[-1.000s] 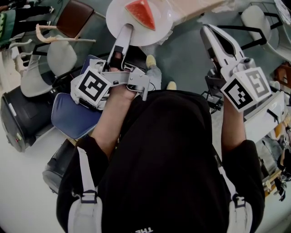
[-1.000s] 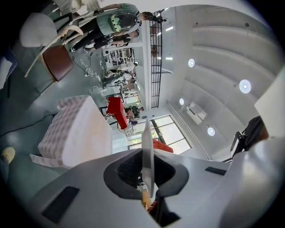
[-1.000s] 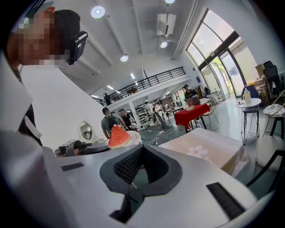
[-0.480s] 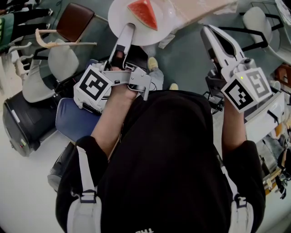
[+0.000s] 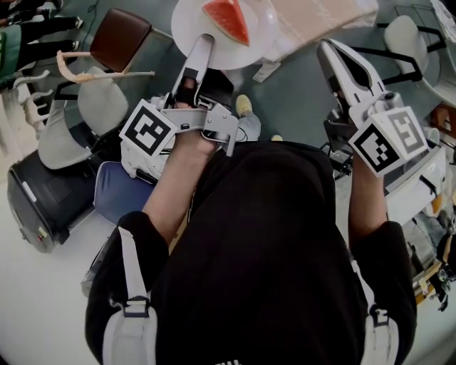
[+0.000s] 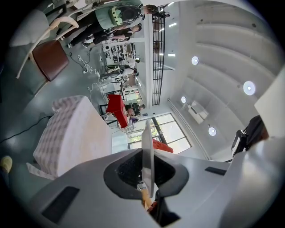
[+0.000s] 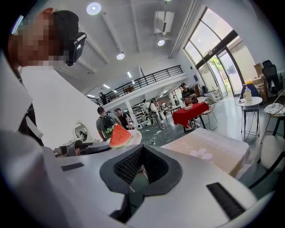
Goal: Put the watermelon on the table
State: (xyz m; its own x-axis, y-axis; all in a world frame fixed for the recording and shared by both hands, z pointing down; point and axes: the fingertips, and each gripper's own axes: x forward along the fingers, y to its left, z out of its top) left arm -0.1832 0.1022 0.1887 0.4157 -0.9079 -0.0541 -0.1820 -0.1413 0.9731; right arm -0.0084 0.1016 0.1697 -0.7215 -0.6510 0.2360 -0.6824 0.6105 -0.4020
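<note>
A red watermelon wedge [image 5: 228, 18] lies on a white plate [image 5: 191, 21], carried above the floor at the top of the head view. My left gripper [image 5: 203, 44] is shut on the plate's near rim. In the left gripper view the plate [image 6: 147, 147] shows edge-on between the pads. The table with a pale checked cloth [image 5: 324, 16] is just right of the plate. My right gripper [image 5: 325, 48] is level beside it, shut and holding nothing. In the right gripper view the wedge [image 7: 119, 136] and the table [image 7: 209, 149] lie ahead.
On the floor to the left are a brown-seated chair [image 5: 121, 39], a white chair [image 5: 103, 103], a dark case [image 5: 43, 199] and a blue pad [image 5: 121, 196]. Another white chair [image 5: 399, 32] stands at the upper right. A red-covered table [image 7: 191, 111] and people stand far off.
The floor and chairs have slid down and right in the head view, and more of the clothed table shows. The plate stays in the left grip and both grippers keep their pose.
</note>
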